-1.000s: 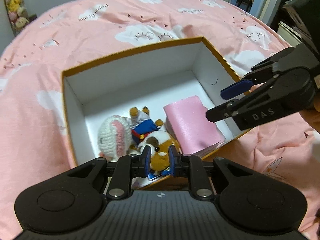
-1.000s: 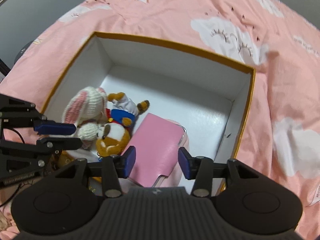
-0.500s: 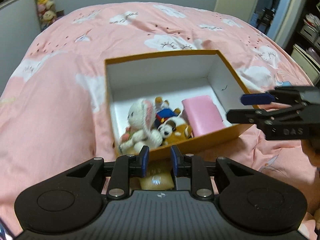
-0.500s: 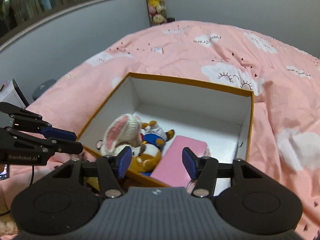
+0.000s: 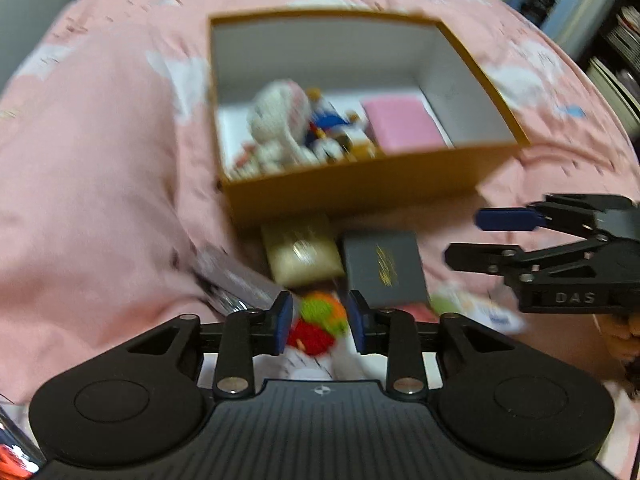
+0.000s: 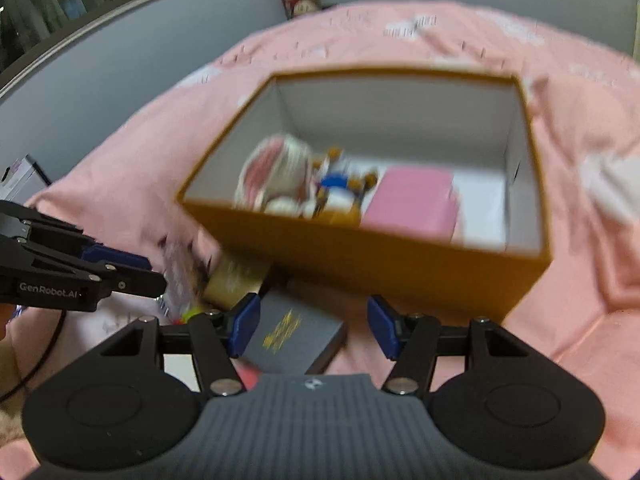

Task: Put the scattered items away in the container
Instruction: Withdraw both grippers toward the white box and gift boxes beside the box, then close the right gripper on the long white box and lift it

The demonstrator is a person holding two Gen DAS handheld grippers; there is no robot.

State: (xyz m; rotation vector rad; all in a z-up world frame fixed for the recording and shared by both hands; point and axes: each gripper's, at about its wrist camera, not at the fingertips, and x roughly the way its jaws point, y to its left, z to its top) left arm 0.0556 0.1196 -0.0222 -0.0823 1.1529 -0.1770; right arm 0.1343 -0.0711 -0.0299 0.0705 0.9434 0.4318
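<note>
An orange box [image 5: 360, 188] with white inside sits on the pink bed; it also shows in the right wrist view [image 6: 400, 264]. Inside it lie a white knitted bunny [image 5: 276, 120], a small plush [image 5: 332, 128] and a pink case [image 5: 404, 124]. In front of the box lie a gold box [image 5: 300, 252], a grey box [image 5: 384, 272] with gold print, also in the right wrist view [image 6: 288, 332], and a red, green and orange knitted toy [image 5: 320, 320]. My left gripper [image 5: 319, 322] is open over the knitted toy. My right gripper [image 6: 312, 326] is open over the grey box.
A shiny packet [image 5: 236, 280] lies left of the gold box. White and green items [image 5: 472, 308] lie to the right by the right gripper. The pink bedding [image 5: 100, 160] spreads around. A grey wall [image 6: 100, 80] and shelves stand beyond the bed.
Both grippers have pulled back from over the box and dropped toward the items in front of it. The left gripper's fingers stand wider apart. The view is blurred by motion.
</note>
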